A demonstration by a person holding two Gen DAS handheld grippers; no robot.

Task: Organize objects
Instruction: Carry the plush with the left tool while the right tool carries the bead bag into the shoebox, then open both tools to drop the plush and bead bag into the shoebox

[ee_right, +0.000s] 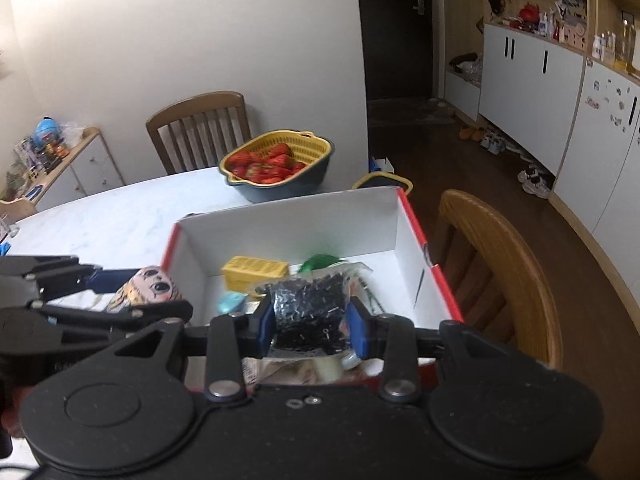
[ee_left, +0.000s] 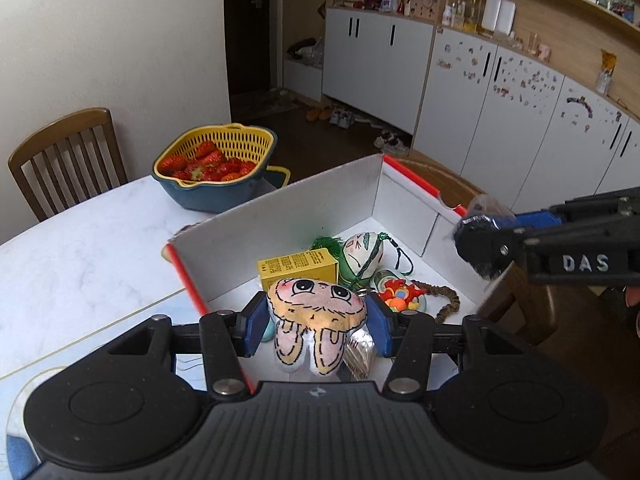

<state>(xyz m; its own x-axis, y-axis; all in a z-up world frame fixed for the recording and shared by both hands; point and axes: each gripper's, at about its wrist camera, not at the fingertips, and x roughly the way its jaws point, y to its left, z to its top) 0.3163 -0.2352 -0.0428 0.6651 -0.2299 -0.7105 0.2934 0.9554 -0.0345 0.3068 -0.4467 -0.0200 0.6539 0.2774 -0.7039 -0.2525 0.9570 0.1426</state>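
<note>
— So, where is the sorting standing at this point?

— I am holding one item in each gripper above the white box (ee_left: 280, 220), which is sitting on the marble table (ee_left: 80, 248). My left gripper (ee_left: 316, 320) is clamped on the rabbit plush (ee_left: 316, 316), its ears dangling over the near end of the box. My right gripper (ee_right: 310, 322) is clamped on the clear bag of small black parts (ee_right: 308, 312), also over the box's near end.

— And what is already lying inside?

— I am seeing a yellow carton (ee_left: 296, 270), a green-tasselled pouch (ee_left: 362, 254), a red and orange charm (ee_left: 400, 294) on a braided cord, and some packets directly below my fingers, too hidden to name.

— Anything outstanding?

— I am judging the job well along. The two held items are not yet released. The strawberry basket (ee_left: 216, 164) is sitting apart on the table beyond the box; whether it belongs to the task I cannot tell.
</note>
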